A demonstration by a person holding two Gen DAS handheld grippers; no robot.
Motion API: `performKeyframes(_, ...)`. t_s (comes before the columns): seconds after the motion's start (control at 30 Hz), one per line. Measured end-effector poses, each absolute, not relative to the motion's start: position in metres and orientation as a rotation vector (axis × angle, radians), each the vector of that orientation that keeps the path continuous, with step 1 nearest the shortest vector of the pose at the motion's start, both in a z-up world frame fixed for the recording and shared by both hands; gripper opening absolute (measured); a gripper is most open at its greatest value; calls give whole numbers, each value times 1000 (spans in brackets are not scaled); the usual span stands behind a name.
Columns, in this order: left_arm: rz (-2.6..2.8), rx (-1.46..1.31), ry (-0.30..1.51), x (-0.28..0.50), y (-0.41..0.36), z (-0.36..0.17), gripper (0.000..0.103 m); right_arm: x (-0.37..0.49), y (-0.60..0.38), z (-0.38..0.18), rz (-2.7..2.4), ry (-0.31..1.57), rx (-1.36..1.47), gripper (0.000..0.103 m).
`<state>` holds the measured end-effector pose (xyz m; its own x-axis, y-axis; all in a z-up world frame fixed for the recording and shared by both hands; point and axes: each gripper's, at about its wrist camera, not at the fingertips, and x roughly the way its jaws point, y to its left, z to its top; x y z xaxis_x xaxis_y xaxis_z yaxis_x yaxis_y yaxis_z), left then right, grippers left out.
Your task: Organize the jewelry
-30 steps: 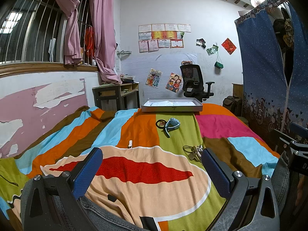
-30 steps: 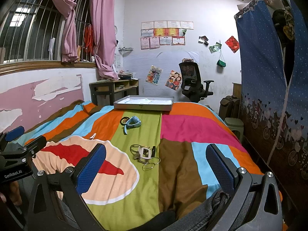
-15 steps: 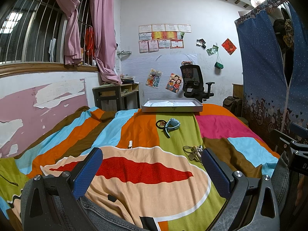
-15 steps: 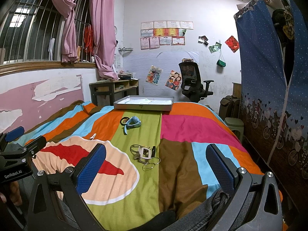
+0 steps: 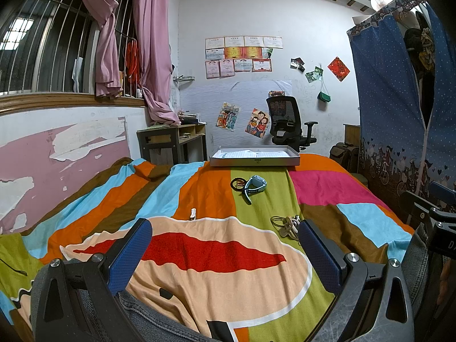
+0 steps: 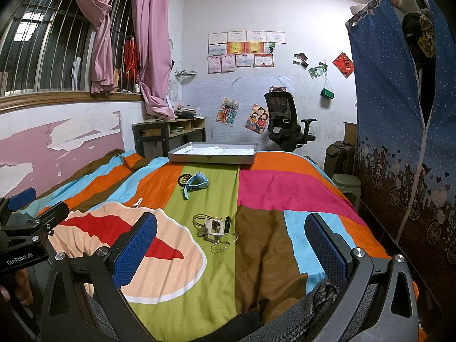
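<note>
On a bed with a striped multicolour cover lie a light blue watch [image 5: 254, 185] [image 6: 196, 181] beside dark hair ties [image 5: 238, 183] [image 6: 184, 179], a white watch amid thin rings and bands [image 6: 214, 227] [image 5: 287, 224], and a small white clip [image 5: 193, 214] [image 6: 138, 202]. A shallow grey tray [image 5: 254, 161] [image 6: 212, 159] with papers rests at the bed's far end. My left gripper [image 5: 225, 252] and right gripper [image 6: 232, 245] both hang open near the bed's front, well short of the items, with nothing between the fingers.
A desk [image 5: 171, 141] stands by the barred window and pink curtains on the left. An office chair [image 5: 286, 124] is behind the bed. A blue fabric wardrobe [image 6: 399, 142], a stool [image 6: 346, 183] and a suitcase line the right side. Denim-covered knees show below.
</note>
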<state>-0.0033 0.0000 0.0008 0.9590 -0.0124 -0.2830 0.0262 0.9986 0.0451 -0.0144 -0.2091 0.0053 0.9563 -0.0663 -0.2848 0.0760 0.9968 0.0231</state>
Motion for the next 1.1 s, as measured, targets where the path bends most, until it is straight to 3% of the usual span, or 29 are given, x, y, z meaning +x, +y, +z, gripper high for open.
performKeyframes(0.5,-19,39,285,0,2,1,103,-17,-208,12,-74,267,79,102)
performKeyframes(0.63,-38,3,303,7,14,22,103,-9,-218,20,-53,250,116,102)
performKeyframes(1.1,-149,-34,455,116,16,41,103,75,-246,66,-128,199,97,102)
